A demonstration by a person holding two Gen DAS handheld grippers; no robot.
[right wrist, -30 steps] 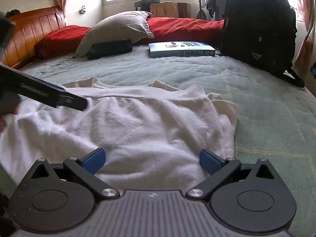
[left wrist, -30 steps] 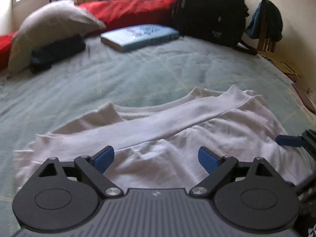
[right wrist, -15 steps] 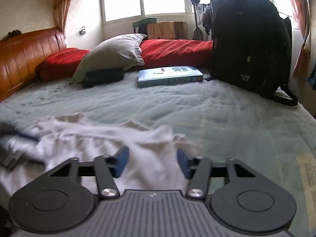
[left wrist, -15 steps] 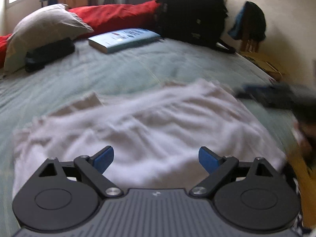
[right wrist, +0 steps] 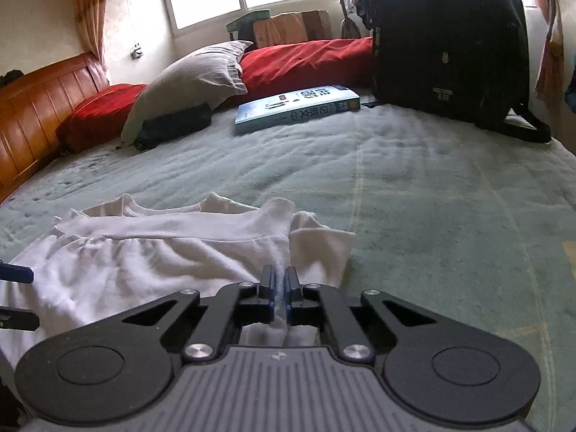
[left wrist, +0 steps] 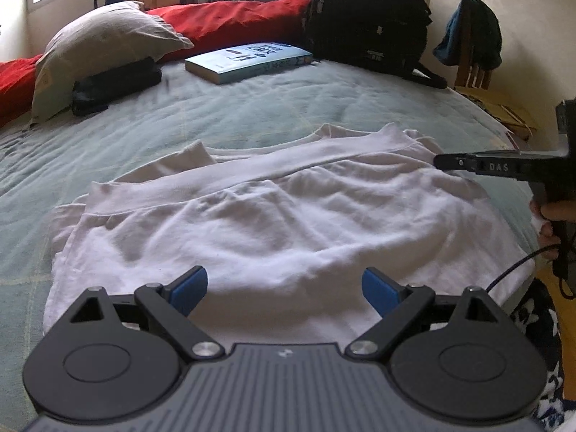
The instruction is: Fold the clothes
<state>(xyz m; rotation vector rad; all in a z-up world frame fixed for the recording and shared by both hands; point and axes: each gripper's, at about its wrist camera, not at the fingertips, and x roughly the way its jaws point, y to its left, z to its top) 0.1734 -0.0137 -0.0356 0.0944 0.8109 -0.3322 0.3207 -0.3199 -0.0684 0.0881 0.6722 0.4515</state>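
A white garment (left wrist: 288,223) lies spread and wrinkled on the green bed cover (left wrist: 252,115), its neck band toward the far side. My left gripper (left wrist: 284,284) hovers open over the garment's near hem, with nothing between its blue pads. In the right wrist view the right gripper (right wrist: 280,280) sits at the right edge of the garment (right wrist: 144,262). Its jaws are closing to a thin slit with a raised ridge of white fabric between the pads. The left wrist view shows the right gripper (left wrist: 441,162) from the side, held by a hand at the garment's right shoulder.
On the far side of the bed lie a blue book (left wrist: 252,59), a grey pillow (left wrist: 100,46) on a black pouch (left wrist: 115,84), a red bolster (right wrist: 306,61) and a big black backpack (right wrist: 446,36). A wooden headboard (right wrist: 36,108) stands left; a chair with clothes (left wrist: 471,43) stands right.
The right gripper's jaws went from wide open to nearly together on the fabric, and it shifted toward the garment's right edge. The left gripper drew back toward the near hem, still open.
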